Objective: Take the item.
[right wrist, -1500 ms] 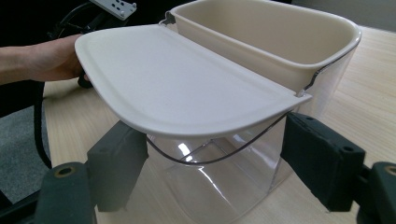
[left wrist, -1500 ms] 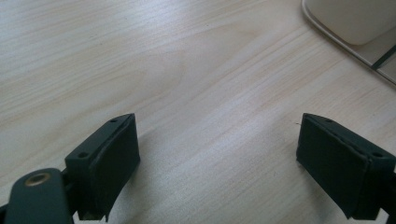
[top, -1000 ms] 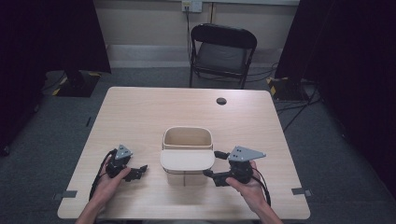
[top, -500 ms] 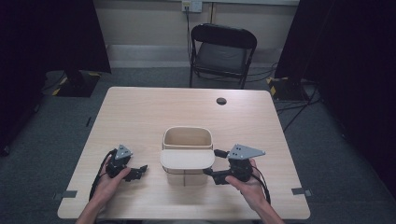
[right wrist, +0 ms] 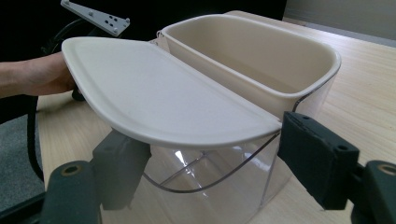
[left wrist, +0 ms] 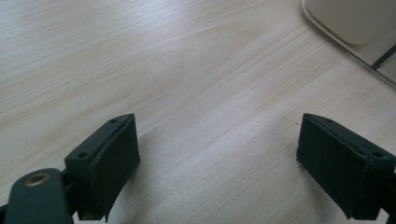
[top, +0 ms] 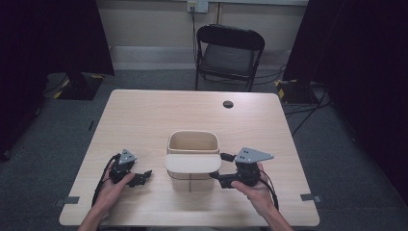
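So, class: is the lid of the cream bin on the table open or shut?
Open. The lid juts out level from the bin toward the person, leaving the cream inner tub uncovered and visibly empty.

The high camera sits above my side of the table [top: 144,120], looking forward and down, far enough to take in the chair [top: 230,53] beyond. My left gripper's camera skims the tabletop, close up. My right gripper's camera faces the bin [right wrist: 261,60] and its lid [right wrist: 159,98] from right beside them; every view shares the bin.
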A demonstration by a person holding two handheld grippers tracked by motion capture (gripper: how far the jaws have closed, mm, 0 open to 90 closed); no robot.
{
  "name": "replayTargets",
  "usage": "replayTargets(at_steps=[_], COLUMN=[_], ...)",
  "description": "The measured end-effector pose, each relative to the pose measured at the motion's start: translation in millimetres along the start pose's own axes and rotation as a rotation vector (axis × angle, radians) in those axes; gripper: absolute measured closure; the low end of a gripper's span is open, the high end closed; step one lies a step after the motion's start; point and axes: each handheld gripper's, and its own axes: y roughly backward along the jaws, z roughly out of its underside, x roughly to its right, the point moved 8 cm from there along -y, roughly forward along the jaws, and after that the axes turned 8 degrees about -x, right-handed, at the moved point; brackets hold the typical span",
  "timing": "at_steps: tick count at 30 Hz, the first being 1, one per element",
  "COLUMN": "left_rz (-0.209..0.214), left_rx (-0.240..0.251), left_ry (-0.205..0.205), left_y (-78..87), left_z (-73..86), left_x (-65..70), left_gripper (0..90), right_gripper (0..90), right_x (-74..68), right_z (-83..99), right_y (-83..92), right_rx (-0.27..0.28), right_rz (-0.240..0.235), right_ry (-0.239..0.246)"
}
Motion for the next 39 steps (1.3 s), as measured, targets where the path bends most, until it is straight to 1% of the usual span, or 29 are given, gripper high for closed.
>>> replayTargets(at_steps=[10,19,39], left_rz=[0.004,0.004,0.004], left_rx=[-0.004,-0.004,-0.004], left_ry=[0.001,0.000,0.000], left_y=[0.0,0.0,0.0], left_z=[0.3,0.3,0.3], left_x=[0.5,0.4,0.5], left_gripper=[11.9,11.9,11.9], right_gripper=[26.5,28.9,28.8], right_x=[1.0,1.8,2.7], right_z=[-1.9,-8.5,-15.1], right_y=[0.5,2.7,2.4], right_rx=[0.003,0.021,0.029], right_rz=[0.002,0.003,-0.002], right_ry=[-0.005,-0.005,-0.002])
